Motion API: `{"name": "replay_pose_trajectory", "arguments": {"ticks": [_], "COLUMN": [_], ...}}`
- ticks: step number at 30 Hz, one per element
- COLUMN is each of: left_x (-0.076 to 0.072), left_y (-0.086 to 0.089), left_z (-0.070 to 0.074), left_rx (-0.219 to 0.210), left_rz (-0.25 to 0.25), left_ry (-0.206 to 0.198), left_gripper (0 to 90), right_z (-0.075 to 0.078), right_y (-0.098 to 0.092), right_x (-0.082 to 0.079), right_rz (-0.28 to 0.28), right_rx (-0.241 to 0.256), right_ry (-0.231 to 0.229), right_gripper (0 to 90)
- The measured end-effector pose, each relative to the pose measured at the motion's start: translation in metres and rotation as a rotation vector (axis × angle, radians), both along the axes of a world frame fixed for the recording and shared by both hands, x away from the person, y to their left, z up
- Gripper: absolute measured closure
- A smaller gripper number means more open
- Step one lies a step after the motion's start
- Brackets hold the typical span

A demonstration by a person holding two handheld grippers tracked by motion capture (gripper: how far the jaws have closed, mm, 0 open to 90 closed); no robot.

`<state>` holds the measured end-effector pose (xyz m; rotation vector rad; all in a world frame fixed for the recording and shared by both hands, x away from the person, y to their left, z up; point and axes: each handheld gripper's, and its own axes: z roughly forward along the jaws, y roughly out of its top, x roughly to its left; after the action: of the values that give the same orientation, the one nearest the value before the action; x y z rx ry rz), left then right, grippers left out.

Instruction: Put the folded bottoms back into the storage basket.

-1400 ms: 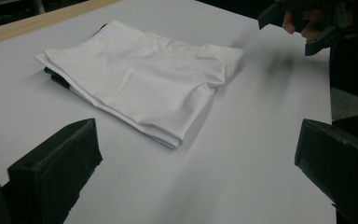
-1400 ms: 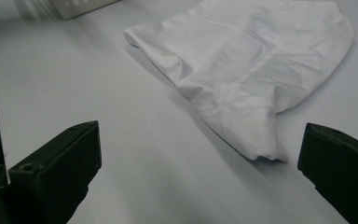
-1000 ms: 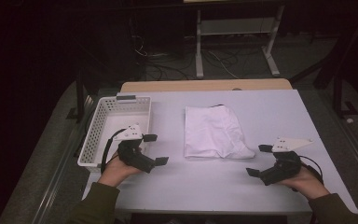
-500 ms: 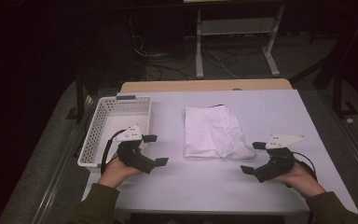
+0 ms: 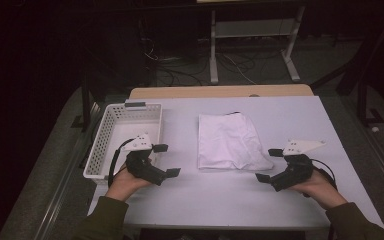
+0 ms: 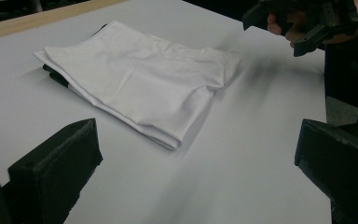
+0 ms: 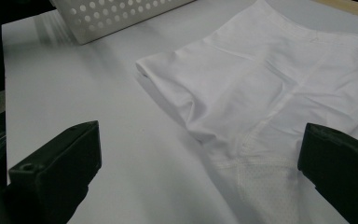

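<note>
Folded white cloth (image 5: 230, 141) lies on the counter (image 5: 290, 120).
Left hand-held gripper (image 5: 166, 160) and right hand-held gripper (image 5: 269, 165) flank it, jaws spread, untouching.

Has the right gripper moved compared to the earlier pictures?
Yes. In the high view the right gripper has moved left, toward the folded white cloth, and a little away from the table's near edge. Its jaws stand open.

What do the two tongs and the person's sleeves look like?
Both the left tongs and the right tongs have black bodies with blocky black jaws. Each carries a pale grey three-cornered plate on top and trails a black cable. The person's sleeves are dark olive green.
</note>
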<state>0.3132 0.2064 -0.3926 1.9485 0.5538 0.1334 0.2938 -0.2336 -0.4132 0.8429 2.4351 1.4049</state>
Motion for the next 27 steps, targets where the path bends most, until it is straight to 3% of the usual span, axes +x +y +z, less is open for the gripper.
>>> {"name": "replay_pose_trajectory", "arguments": {"ticks": [27], "left_x": [0.000], "left_y": [0.000], "left_z": [0.000], "left_rx": [0.002], "left_rz": [0.009], "left_ry": [0.010], "left_gripper": [0.0], "right_z": [0.004], "right_y": [0.014], "right_x": [0.016], "right_rz": [0.031], "right_rx": [0.012], "right_ry": [0.000], "right_gripper": [0.0]}}
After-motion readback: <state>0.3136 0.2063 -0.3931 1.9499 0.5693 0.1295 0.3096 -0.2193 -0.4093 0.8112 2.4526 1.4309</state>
